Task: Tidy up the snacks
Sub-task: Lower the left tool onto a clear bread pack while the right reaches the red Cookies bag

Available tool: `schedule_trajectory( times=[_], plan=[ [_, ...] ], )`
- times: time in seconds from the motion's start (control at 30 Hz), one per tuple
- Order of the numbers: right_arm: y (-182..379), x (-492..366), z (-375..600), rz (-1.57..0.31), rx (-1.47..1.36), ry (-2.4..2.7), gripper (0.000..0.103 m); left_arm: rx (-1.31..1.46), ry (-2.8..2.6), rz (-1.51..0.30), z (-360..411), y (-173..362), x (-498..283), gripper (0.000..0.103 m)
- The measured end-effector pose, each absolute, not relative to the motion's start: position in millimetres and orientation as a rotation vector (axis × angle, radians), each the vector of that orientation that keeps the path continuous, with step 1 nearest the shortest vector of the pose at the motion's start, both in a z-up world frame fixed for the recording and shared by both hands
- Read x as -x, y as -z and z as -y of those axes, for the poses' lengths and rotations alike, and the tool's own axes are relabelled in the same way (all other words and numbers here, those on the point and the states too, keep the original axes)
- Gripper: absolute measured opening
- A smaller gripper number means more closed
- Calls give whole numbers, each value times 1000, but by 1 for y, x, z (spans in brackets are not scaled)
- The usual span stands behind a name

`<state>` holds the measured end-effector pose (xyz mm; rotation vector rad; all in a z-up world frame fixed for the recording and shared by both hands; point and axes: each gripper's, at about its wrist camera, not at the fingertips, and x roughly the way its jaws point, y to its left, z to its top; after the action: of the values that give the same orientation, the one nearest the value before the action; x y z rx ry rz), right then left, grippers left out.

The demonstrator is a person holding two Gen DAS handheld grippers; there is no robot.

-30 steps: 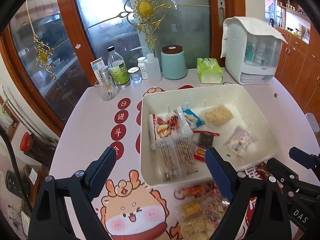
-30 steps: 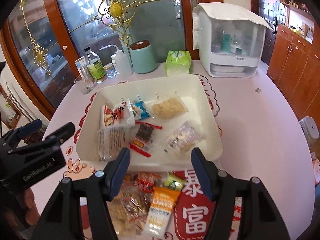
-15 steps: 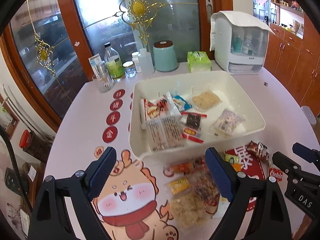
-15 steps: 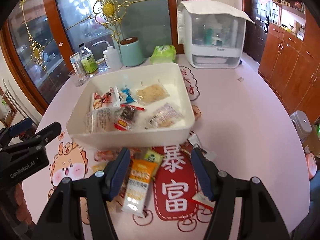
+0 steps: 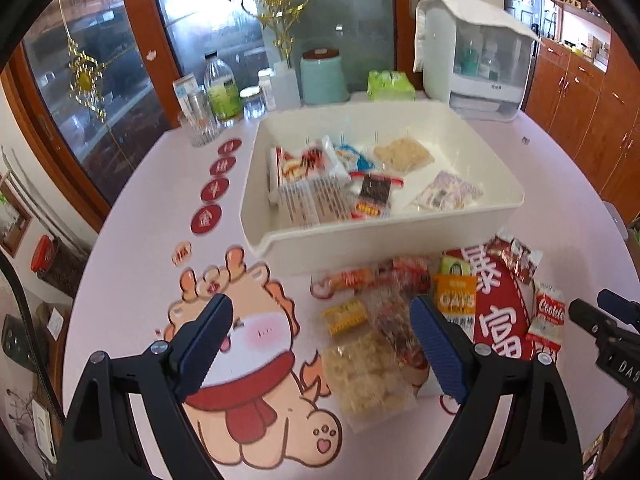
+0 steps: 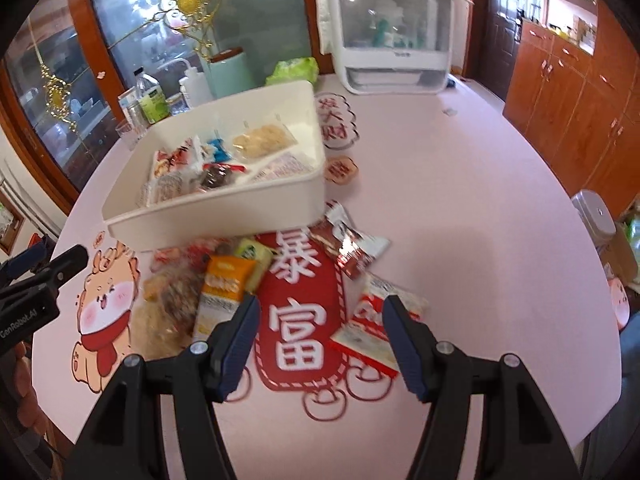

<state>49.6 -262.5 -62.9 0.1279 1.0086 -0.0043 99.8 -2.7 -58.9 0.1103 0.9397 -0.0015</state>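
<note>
A white bin (image 5: 384, 228) (image 6: 224, 212) on the pink table holds several snack packets. In front of it lie loose snacks: an orange oats packet (image 5: 455, 300) (image 6: 224, 284), a clear bag of pale crackers (image 5: 366, 372), a dark red packet (image 5: 516, 256) (image 6: 348, 240) and a red-white cookie packet (image 5: 550, 316) (image 6: 372, 320). My left gripper (image 5: 320, 348) is open and empty above the loose pile. My right gripper (image 6: 320, 336) is open and empty, near the cookie packet.
Bottles and jars (image 5: 218, 92), a teal canister (image 5: 322, 76), a green tissue pack (image 5: 390, 85) and a white dispenser box (image 5: 476, 52) stand along the table's back edge by glass doors. Wooden cabinets (image 6: 568, 92) are at the right.
Both grippers have pulled back from the bin toward the table's near edge, so the loose snack pile now shows in full. Both stay open and empty.
</note>
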Motion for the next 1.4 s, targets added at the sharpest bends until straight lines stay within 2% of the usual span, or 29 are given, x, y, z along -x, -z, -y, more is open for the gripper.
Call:
schedule_trajectory(
  times=[0.5, 0.83, 1.07, 1.2, 1.27, 1.3, 1.4],
  plan=[
    [129, -44, 317, -1116, -339, 126, 64, -53, 32, -1203, 12, 156, -100, 90],
    [158, -56, 326, -1181, -506, 171, 65, -52, 37, -1238, 19, 173, -104, 90],
    [158, -77, 310, -1167, -431, 246, 68, -19, 21, -1265, 6, 179, -110, 90],
    [162, -85, 287, -1190, -243, 289, 69, -8, 10, -1279, -6, 184, -111, 90],
    [164, -84, 277, -1176, -170, 288, 66, -5, 12, -1282, -10, 185, -110, 90],
    [164, -82, 275, -1169, -162, 282, 63, 2, 14, -1282, -13, 186, -109, 88],
    [162, -79, 270, -1151, -143, 259, 53, 13, 35, -1276, -17, 189, -106, 67]
  ],
)
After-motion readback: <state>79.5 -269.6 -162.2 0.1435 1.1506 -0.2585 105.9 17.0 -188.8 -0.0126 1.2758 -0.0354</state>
